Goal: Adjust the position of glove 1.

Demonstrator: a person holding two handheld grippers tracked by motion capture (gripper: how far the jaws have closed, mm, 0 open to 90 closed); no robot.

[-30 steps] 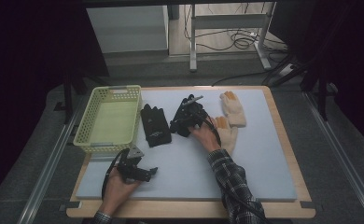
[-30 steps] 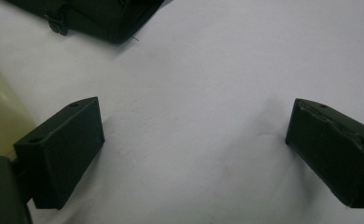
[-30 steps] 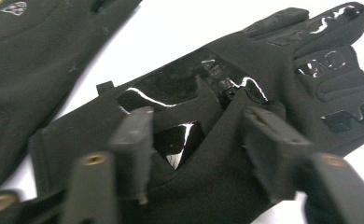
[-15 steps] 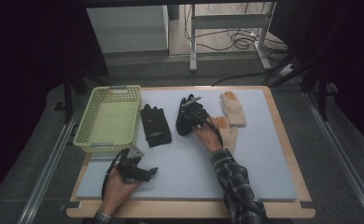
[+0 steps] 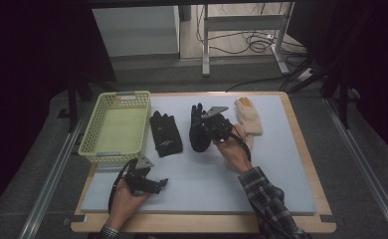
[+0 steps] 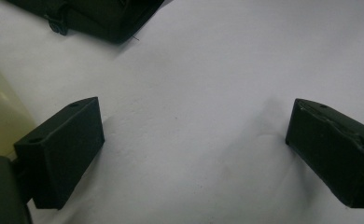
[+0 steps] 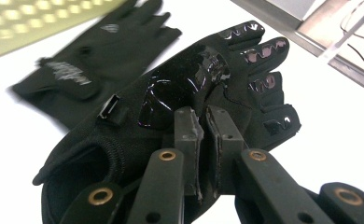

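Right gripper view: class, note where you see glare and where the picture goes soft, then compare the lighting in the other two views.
Right gripper view: bright glare on the shiny palm patches of the held black glove; the basket and the second black glove behind are blurred. High view: the table mat is lit, its surroundings dark. Left gripper view: soft shadows beside the fingers on the mat.

Two black gloves (image 5: 165, 133) (image 5: 200, 130), two cream gloves (image 5: 247, 115) (image 5: 232, 158), one yellow basket (image 5: 94, 149) and two claws (image 5: 163, 182) (image 5: 203, 121) are on the bench (image 5: 281, 174).
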